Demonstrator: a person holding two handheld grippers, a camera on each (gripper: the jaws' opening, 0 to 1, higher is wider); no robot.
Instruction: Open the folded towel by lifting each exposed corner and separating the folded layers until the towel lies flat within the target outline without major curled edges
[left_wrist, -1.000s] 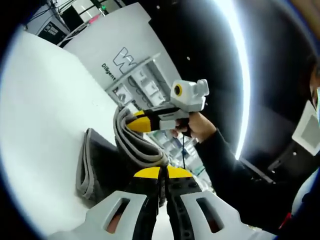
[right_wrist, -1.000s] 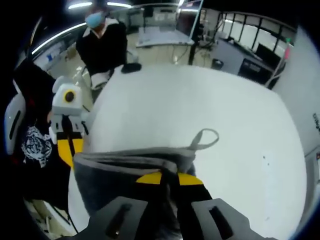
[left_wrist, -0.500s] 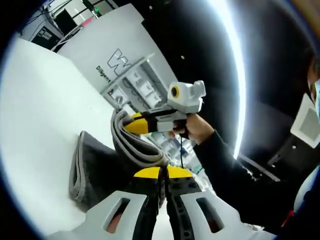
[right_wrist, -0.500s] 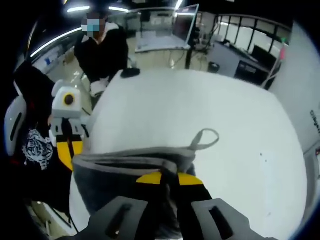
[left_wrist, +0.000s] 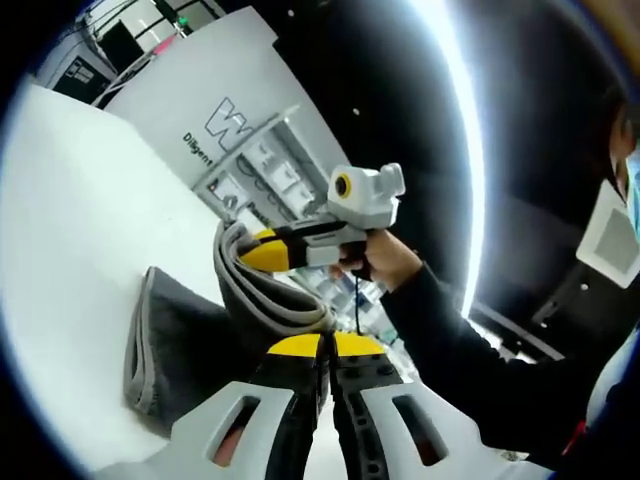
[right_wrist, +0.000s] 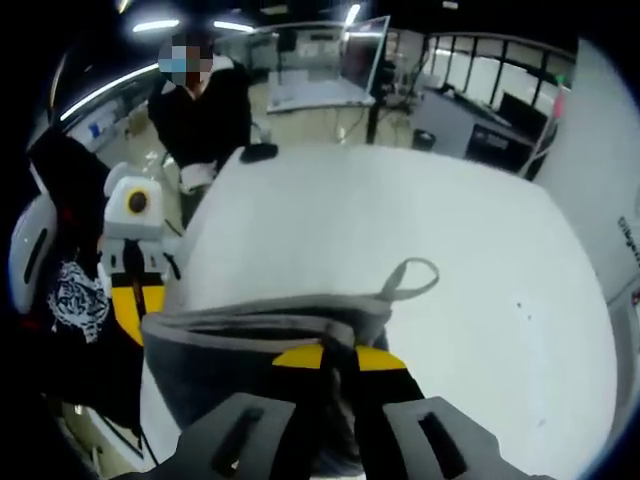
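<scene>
1. Gripping item: left gripper (left_wrist: 321, 348), yellow-tipped jaws pressed together on the edge of the grey towel (left_wrist: 190, 340), seen in the left gripper view; the same tool appears in the right gripper view (right_wrist: 128, 300) at the towel's far-left corner.
2. Right gripper (right_wrist: 337, 356): jaws closed tight on a towel corner in the right gripper view; in the left gripper view it comes in from the right (left_wrist: 250, 255), held by a hand (left_wrist: 375, 262) in a dark sleeve, its yellow tips pinching the raised towel edge.
3. Towel, right gripper view (right_wrist: 260, 335): dark grey with paler hemmed borders, several layers visible, upper edge stretched between the two grippers and lifted off the table.
4. Hanging loop (right_wrist: 410, 275): pale grey, standing up from the towel's corner just beyond the right gripper.
5. Table (right_wrist: 400, 210): white, broad top; the towel's lower folds rest on it in the left gripper view (left_wrist: 80, 230).
6. Standing person (right_wrist: 205, 100): dark top, at the table's far edge.
7. Small dark object (right_wrist: 258, 152): lying on the table's far edge, near that person; kind cannot be told.
8. White panel with lettering (left_wrist: 215, 95): beyond the table in the left gripper view.
</scene>
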